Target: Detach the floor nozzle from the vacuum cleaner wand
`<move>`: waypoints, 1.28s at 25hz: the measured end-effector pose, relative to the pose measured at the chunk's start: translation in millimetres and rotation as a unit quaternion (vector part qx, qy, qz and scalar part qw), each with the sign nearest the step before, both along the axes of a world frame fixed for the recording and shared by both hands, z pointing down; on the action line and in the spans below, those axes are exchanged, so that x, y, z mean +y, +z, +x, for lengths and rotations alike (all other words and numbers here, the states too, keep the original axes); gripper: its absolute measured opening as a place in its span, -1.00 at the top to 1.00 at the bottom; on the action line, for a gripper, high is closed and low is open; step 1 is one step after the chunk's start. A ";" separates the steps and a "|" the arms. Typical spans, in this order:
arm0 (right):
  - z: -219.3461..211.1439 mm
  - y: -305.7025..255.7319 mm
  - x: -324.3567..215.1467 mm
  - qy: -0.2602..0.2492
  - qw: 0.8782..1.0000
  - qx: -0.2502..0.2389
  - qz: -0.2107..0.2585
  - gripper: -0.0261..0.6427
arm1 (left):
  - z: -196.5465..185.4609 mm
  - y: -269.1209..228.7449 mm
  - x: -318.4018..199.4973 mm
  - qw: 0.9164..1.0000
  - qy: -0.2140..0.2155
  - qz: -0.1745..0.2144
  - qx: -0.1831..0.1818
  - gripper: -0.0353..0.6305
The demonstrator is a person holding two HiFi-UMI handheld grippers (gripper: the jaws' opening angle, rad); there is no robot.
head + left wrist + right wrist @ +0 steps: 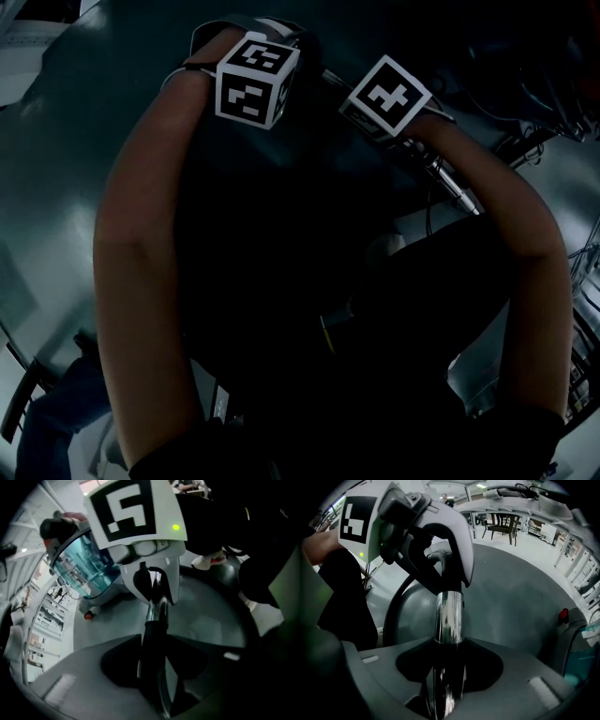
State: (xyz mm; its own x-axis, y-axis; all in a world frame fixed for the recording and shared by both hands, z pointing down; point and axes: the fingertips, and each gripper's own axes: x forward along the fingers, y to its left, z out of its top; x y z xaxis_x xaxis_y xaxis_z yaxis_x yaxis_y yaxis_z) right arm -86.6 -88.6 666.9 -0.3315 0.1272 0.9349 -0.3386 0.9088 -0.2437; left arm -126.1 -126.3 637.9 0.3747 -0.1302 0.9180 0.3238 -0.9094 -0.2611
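Observation:
The wand runs between both grippers. Its chrome tube (pixel 449 618) sits in my right gripper (pixel 447 679), which is shut on it. Higher up the tube turns into a black sleeve (pixel 152 644), and my left gripper (pixel 152 672) is shut around that. Each gripper view shows the other gripper further along the wand: the right gripper's body (pixel 150 573) and the left gripper's body (pixel 426 541). The dark head view shows both marker cubes, left (pixel 255 80) and right (pixel 386 94), and a short chrome stretch (pixel 457 192). I cannot make out the floor nozzle in any view.
The vacuum body with its teal dust bin (pixel 79 569) stands on the grey floor beside the wand, also at the right edge (pixel 581 644). A black ribbed hose (pixel 393 606) curves down on the left. The person's shoes (pixel 206 562) are close by. Chairs and a table (pixel 501 524) stand far off.

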 end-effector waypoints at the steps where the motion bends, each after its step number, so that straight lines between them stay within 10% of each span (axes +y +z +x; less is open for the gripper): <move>1: -1.4 -1.4 -3.8 0.002 1.000 -0.004 0.010 0.45 | -1.4 -1.2 -3.1 1.000 -0.013 -0.008 0.009 0.41; 5: -2.2 0.1 -1.4 -0.003 1.000 0.003 0.020 0.45 | -3.6 -0.5 -6.3 0.998 -0.048 -0.045 0.019 0.38; 11: 74.8 35.6 9.9 -0.001 0.997 0.070 -0.022 0.45 | -101.3 16.0 -24.6 0.984 -0.162 -0.003 -0.070 0.39; 32: 66.0 63.4 15.7 -0.044 0.996 0.077 -0.010 0.40 | -61.0 47.6 -20.3 0.991 -0.128 0.021 -0.040 0.30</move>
State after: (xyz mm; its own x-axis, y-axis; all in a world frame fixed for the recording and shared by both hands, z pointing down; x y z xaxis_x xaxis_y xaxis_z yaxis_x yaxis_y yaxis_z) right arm -20.7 -73.0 730.3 -0.1709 0.1688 0.9707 -0.2923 0.9322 -0.2136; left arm -187.1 -146.7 685.5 0.2504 -0.2495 0.9354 0.1051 -0.9535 -0.2825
